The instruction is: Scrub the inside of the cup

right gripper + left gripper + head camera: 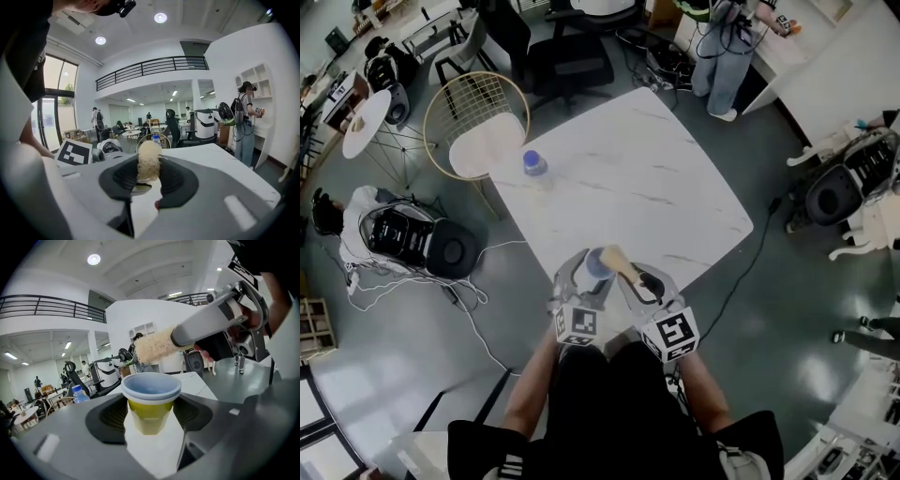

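Over the counter's [656, 178] edge, the left gripper's [150, 416] jaws clasp a light, likely crushable cup [151, 399] mid-wall; the right gripper's [147, 180] jaws pinch a soft brush [148, 161].

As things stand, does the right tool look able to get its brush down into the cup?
Probably yes. The cup, upright in the left tool, has an open, uncovered mouth, and the brush held by the right tool sits close above its rim with nothing between.

A blue-capped bottle [534, 165] stands upright on the white marbled tabletop [666, 178], near its edge. A wire chair [478, 127] stands beside that edge.
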